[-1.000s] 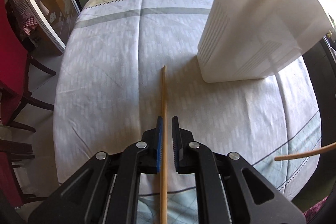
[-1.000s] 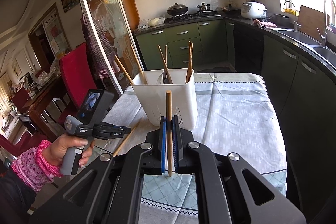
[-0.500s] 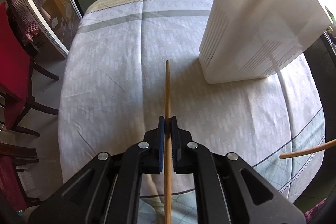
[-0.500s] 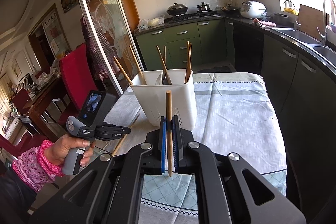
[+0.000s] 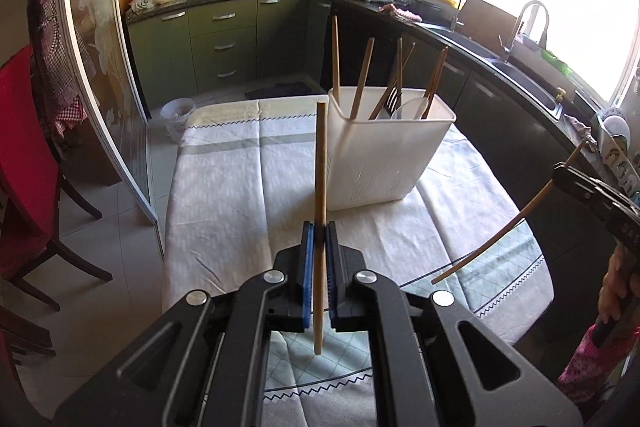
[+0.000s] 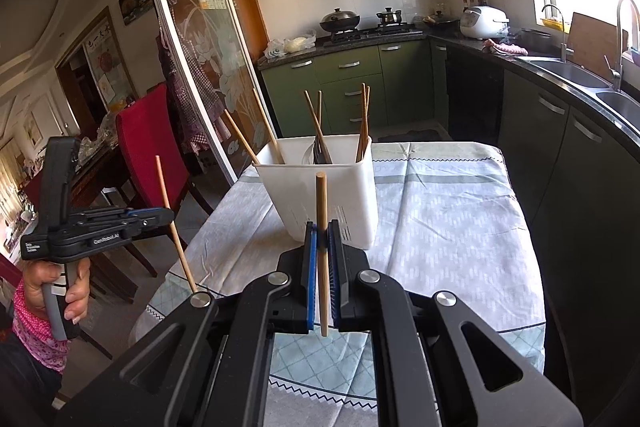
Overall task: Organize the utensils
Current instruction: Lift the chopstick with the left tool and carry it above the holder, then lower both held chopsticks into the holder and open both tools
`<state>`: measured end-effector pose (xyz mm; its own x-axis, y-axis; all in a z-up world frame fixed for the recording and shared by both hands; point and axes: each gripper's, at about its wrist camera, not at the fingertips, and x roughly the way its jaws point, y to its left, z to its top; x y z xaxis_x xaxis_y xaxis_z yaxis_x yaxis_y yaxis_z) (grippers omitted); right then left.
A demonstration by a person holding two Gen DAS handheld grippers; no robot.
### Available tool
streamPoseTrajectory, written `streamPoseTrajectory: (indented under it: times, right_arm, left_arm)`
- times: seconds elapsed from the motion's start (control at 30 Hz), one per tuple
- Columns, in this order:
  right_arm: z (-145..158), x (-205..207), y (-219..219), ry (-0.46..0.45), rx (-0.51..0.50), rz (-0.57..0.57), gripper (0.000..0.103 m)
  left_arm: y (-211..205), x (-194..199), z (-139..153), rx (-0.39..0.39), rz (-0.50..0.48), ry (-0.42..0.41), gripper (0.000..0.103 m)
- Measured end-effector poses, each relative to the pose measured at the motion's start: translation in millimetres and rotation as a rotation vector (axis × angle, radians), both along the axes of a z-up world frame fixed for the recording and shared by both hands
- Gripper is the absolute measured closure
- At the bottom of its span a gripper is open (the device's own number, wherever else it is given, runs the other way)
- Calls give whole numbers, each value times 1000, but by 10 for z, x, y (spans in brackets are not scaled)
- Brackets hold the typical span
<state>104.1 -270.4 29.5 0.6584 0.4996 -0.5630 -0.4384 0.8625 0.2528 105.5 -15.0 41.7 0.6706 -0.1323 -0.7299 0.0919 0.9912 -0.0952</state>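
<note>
The left gripper (image 5: 319,233) pinches a thin wooden chopstick (image 5: 320,187), the tall white plastic holder (image 5: 384,163) at its one o'clock. The right gripper (image 6: 322,233) pinches another wooden chopstick (image 6: 322,211), the holder at twelve o'clock.

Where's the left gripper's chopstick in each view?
Left wrist: left chopstick stands centre, clamped in the left gripper.
Right wrist: it slants at far left, through that same gripper.
Shared landmark: the white holder on the table.
</note>
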Motion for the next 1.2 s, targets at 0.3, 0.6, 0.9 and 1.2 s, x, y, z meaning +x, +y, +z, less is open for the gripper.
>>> streamPoseTrajectory:
  times: [0.3,0.6,0.9,1.2]
  right_arm:
    - [27,-30,-2,-13,-2,5,97]
    - [9,-16,-91,-9,4,-4,97]
    - [-26,-15,-176,0,11,-16,97]
    - [0,-2,-245,-2,8,-35,97]
  left_arm:
    - [-165,134,486,-38,-43,-89,97]
    - [-484,432,1286,-60,-74,-228,97]
    - [-800,916,1445,43,6,-312,97]
    - [-781,1306,722,71,12,-158,97]
